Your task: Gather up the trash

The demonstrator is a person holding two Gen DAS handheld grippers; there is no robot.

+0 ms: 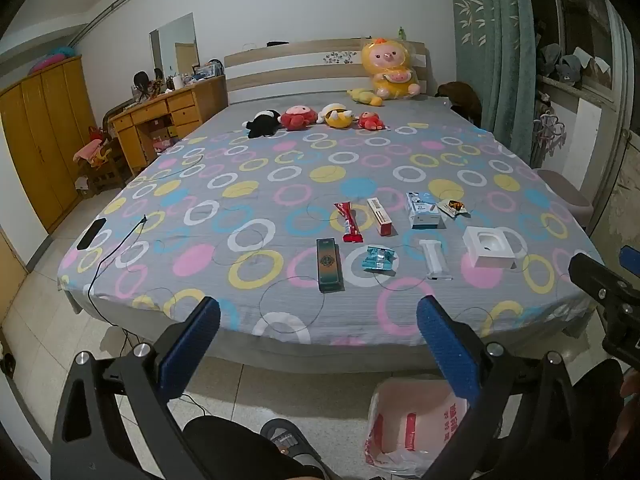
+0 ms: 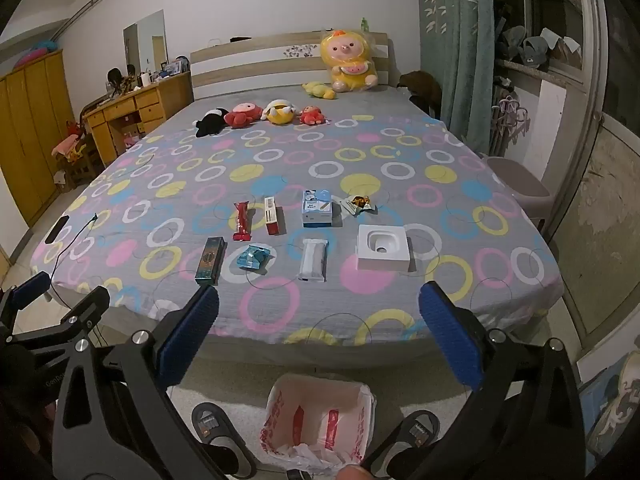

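Right wrist view: both grippers' jaws gape wide, empty; wrapper (image 2: 241, 221) is light and crinkly, best pinched mid-length off the bed (image 2: 360, 304)

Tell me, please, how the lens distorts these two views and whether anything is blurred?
Left wrist view: fisheye bows the bed edge, corners vignette black, trash items stay sharp. Right wrist view: same barrel bend, curtain curves, the open right claw looms large, nothing smeared.

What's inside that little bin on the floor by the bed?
The bin holds a white plastic liner bag printed in red, with some crumpled white material at the bottom. No trash from the bed seems to be in it. The lowest part is cut off from view.
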